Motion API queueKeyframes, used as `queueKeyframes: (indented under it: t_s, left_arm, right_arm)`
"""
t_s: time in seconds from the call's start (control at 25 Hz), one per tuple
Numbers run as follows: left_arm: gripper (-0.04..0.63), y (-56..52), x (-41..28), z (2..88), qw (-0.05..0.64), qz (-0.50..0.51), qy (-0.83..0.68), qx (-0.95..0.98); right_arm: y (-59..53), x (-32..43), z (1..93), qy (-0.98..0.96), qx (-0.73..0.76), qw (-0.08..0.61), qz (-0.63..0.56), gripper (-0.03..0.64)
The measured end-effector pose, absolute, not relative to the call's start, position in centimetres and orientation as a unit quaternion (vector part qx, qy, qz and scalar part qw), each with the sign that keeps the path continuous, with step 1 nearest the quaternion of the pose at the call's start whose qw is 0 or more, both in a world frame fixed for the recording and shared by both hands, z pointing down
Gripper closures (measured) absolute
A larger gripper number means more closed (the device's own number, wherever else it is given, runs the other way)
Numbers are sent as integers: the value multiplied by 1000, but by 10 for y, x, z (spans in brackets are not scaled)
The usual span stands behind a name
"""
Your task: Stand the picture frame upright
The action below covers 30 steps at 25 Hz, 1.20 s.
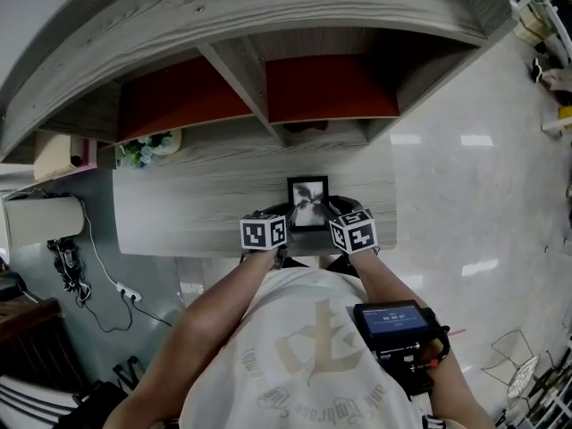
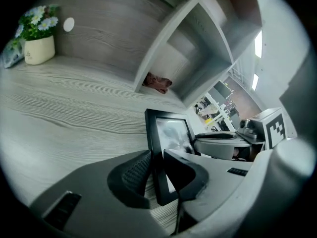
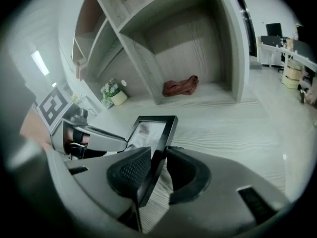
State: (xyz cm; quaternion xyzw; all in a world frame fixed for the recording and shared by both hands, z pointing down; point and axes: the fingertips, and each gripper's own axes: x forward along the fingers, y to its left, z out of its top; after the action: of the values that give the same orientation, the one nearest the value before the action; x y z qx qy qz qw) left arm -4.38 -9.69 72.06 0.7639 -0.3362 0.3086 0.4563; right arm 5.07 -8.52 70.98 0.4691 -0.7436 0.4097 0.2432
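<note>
Your left gripper [image 2: 153, 175] has its jaws closed to a narrow gap on the picture frame [image 2: 168, 148], pinching the black border at the frame's 9 o'clock edge. Your right gripper [image 3: 156, 170] does the same at the 3 o'clock edge, pads pressed on front and back of the border. So the frame hangs between your two tools, straight ahead of you at 12 o'clock. It is over the near part of the desk [image 2: 74, 113] and tilted with its face leaning back toward you, not yet upright. Whether its bottom edge touches the wood I cannot tell.

Watch these risks, as I judge them:

- Each grip is on a thin, smooth strip only. If one hand rises or rolls ahead of the other, the frame may twist in the pads and slip out.
- No view shows a back stand. Let go before one is set out and bearing, and the frame will likely fall flat again.
- You are close to the desk's front edge at 6 o'clock. A frame that tips toward you could drop off it.
- Farther off, the flower pot [image 2: 38, 48] at 10 o'clock and the reddish cloth [image 2: 157, 82] in the shelf compartment stand well apart, so they pose little threat.
</note>
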Motion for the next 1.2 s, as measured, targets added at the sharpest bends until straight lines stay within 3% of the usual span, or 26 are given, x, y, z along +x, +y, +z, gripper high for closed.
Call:
queueKeyframes:
  t_s: [1.2]
  left_arm:
    - [514, -189, -87, 653, 311, 251, -411, 820]
  right_arm:
    - [-176, 8, 647, -829, 450, 213, 256, 528]
